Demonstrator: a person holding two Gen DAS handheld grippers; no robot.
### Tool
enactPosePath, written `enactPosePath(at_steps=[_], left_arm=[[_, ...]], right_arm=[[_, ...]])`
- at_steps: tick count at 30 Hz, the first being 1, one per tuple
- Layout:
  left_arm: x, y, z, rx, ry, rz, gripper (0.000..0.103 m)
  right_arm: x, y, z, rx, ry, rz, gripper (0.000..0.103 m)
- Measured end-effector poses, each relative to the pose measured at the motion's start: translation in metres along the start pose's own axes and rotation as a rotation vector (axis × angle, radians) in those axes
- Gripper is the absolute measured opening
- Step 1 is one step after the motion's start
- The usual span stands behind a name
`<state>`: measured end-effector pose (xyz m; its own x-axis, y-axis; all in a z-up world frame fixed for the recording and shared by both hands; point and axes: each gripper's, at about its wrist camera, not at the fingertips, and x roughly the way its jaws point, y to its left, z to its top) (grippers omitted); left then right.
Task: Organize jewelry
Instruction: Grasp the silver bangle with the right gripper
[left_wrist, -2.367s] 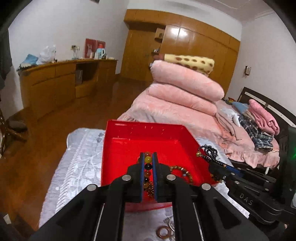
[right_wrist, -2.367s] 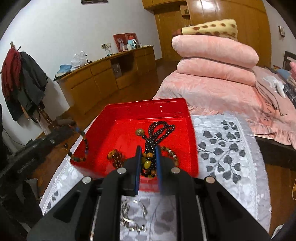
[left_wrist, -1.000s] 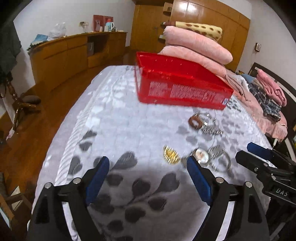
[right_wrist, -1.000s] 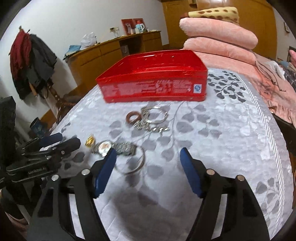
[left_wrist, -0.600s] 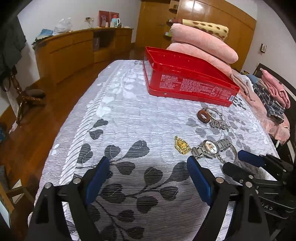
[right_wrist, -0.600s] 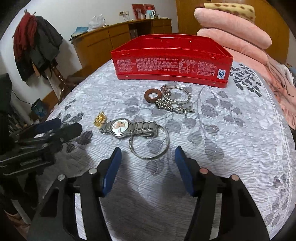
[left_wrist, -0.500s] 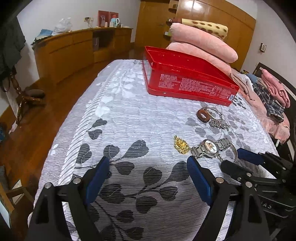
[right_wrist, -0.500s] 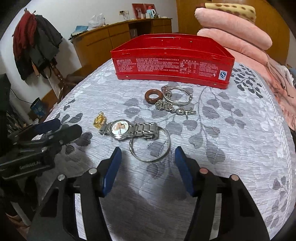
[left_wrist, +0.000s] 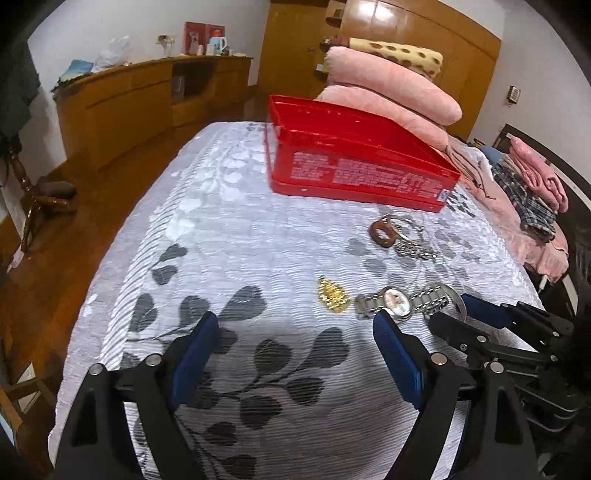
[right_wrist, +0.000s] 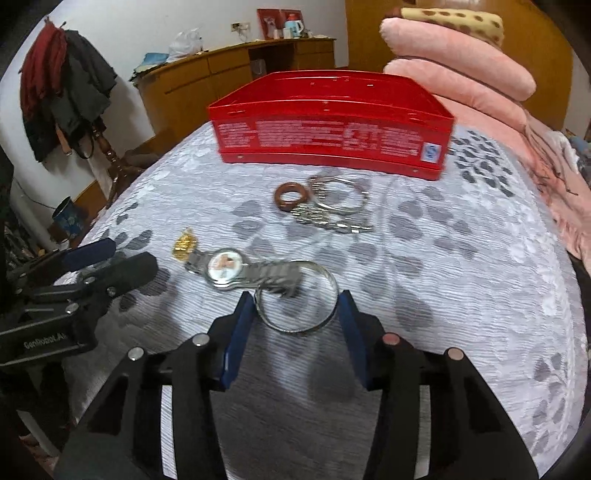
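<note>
A red box stands at the far side of the table; it also shows in the left wrist view. Loose jewelry lies before it: a brown ring, a silver bangle with a chain, a gold pendant, a silver watch and a large silver bangle. My right gripper is open, its jaws on either side of the large bangle. My left gripper is open wide and empty, low over the cloth, short of the pendant and watch.
The table has a white cloth with grey leaves. Pink bedding is piled behind the box. A wooden sideboard stands at the far left, and a coat stand near the table's left edge.
Both grippers let go of bead strings over the red box, opened and drew back to the near side. The right gripper has since moved forward and narrowed around the large bangle.
</note>
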<state>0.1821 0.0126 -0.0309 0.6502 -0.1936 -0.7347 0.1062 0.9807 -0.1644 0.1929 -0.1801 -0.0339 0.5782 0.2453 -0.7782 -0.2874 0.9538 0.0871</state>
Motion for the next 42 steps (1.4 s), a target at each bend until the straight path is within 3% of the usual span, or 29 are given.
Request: enactPosePath(at_steps=[10,15,20,22,32,35,39,42], left_arm=[[0.018,-0.011,0.006,0.012,0.036,-0.016,0.084],[0.025,-0.013,0.010,0.022,0.043,0.004,0.082],[0.029,-0.010,0.015,0.016,0.044,0.001,0.065],[0.028,-0.007,0.016,0.006,0.042,0.001,0.052],[0.031,-0.012,0.017,0.054,0.056,0.047,0.049],[0.031,-0.009,0.018,0.035,0.050,0.055,0.030],[0.029,0.001,0.017,-0.011,0.042,0.041,0.020],[0.029,0.002,0.018,-0.013,0.044,0.041,0.019]], right_arm=[[-0.014,-0.047,-0.011,0.101,-0.011,-0.098,0.046],[-0.014,-0.056,-0.012,0.123,-0.013,-0.096,0.046],[-0.009,-0.055,-0.010,0.117,-0.009,-0.089,0.046],[-0.009,-0.055,-0.009,0.117,-0.009,-0.087,0.046],[-0.007,-0.055,-0.006,0.114,-0.004,-0.087,0.046],[-0.007,-0.056,-0.006,0.118,-0.005,-0.084,0.046],[-0.006,-0.054,-0.006,0.115,-0.003,-0.086,0.049],[-0.005,-0.053,-0.005,0.108,0.000,-0.086,0.052]])
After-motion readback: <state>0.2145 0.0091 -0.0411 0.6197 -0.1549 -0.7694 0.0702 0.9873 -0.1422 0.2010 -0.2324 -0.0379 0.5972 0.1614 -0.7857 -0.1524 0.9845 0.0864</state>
